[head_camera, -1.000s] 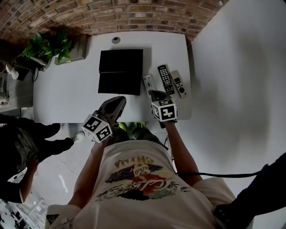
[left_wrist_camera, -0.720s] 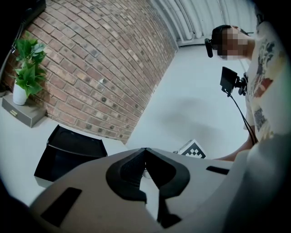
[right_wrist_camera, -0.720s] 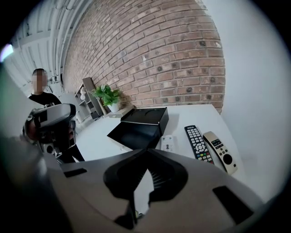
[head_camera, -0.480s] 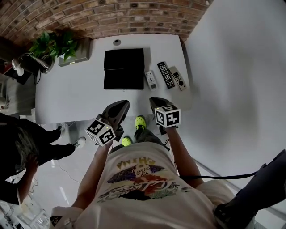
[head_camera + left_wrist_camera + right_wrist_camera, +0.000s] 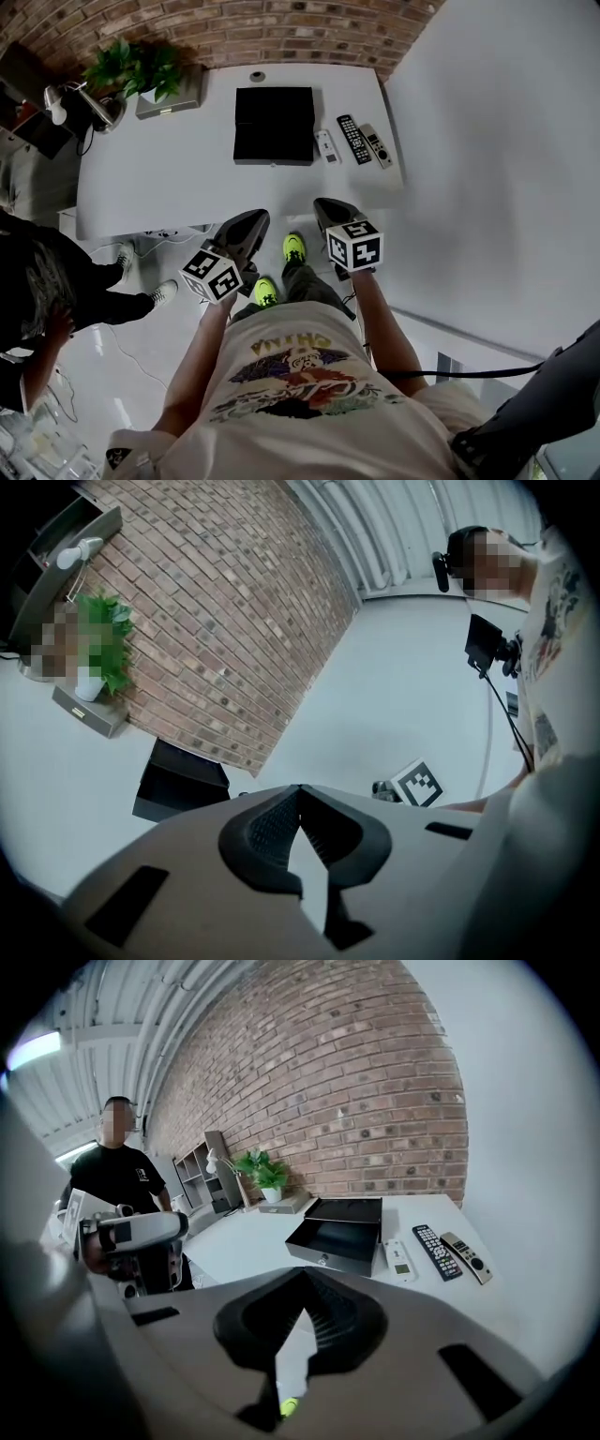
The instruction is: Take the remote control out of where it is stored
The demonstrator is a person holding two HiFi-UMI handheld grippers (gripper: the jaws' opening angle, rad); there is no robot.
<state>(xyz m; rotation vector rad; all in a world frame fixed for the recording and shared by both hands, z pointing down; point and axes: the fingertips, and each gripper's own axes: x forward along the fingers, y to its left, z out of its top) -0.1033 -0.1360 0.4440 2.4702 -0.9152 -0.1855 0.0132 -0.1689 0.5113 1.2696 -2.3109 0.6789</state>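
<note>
Three remotes lie side by side on the white table: a white one, a black one and a grey one. To their left stands the open black box. The right gripper view shows the box with the white remote, black remote and grey remote beside it. My left gripper and right gripper hang over the floor, well short of the table's near edge. Both are shut and hold nothing, with the left jaw tips and the right jaw tips meeting.
A potted plant, a grey tray and a lamp stand at the table's far left, against a brick wall. A bystander in black stands on the left. A white wall runs along the right.
Both grippers have drawn back from the table and now hang over the floor; the table, box and remotes look farther away. The remotes have not moved.
</note>
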